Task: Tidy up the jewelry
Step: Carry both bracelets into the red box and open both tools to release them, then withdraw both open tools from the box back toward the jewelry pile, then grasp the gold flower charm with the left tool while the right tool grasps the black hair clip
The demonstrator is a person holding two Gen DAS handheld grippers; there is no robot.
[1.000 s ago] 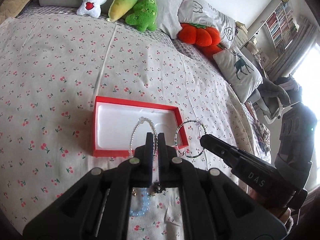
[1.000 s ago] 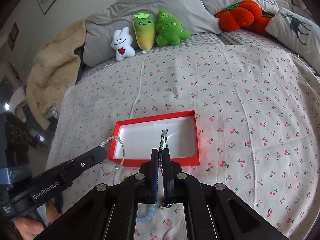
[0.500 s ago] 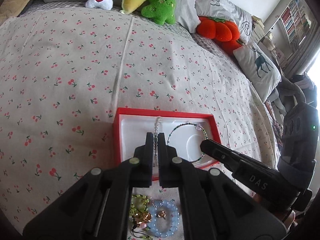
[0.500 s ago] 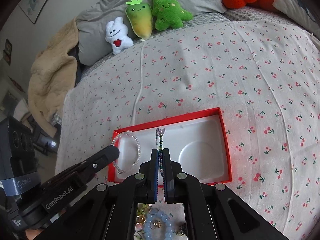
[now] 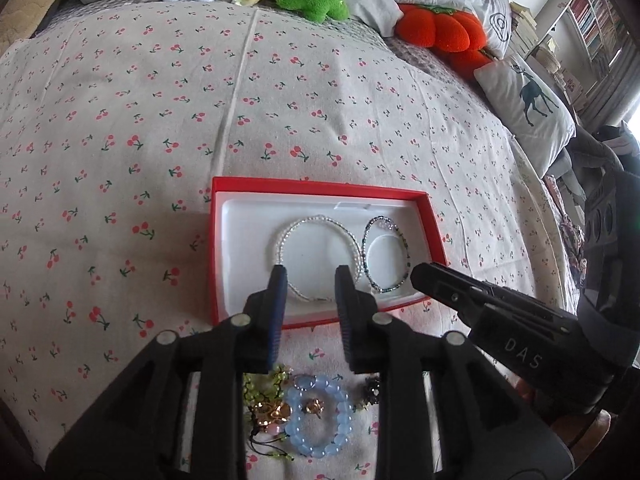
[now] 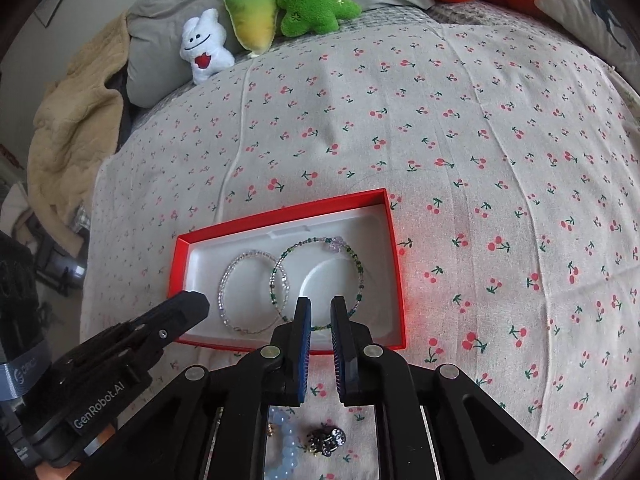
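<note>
A red box (image 5: 434, 232) with a white liner lies on the cherry-print bed; it also shows in the right wrist view (image 6: 394, 264). A clear bead bracelet (image 5: 280, 240) (image 6: 224, 284) and a green bead bracelet (image 5: 404, 256) (image 6: 360, 276) lie flat inside it. My left gripper (image 5: 310, 276) is open and empty over the box's near edge. My right gripper (image 6: 320, 306) is open and empty at the near edge. A light blue bead bracelet (image 5: 320, 416) (image 6: 286, 448), a yellow-green beaded piece (image 5: 260, 386), gold pieces (image 5: 272, 412) and a dark charm (image 5: 372, 394) (image 6: 326, 442) lie on the sheet.
Plush toys line the head of the bed: a white one (image 6: 204, 50), a yellow-green one (image 6: 252, 12), a green one (image 6: 312, 0) and an orange one (image 5: 434, 32). A deer-print pillow (image 5: 528, 100) lies at the right edge. A beige blanket (image 6: 72, 120) hangs at the left.
Both grippers have opened and let go of their bracelets, which now lie flat in the box. Both grippers have come lower and closer to the box.
</note>
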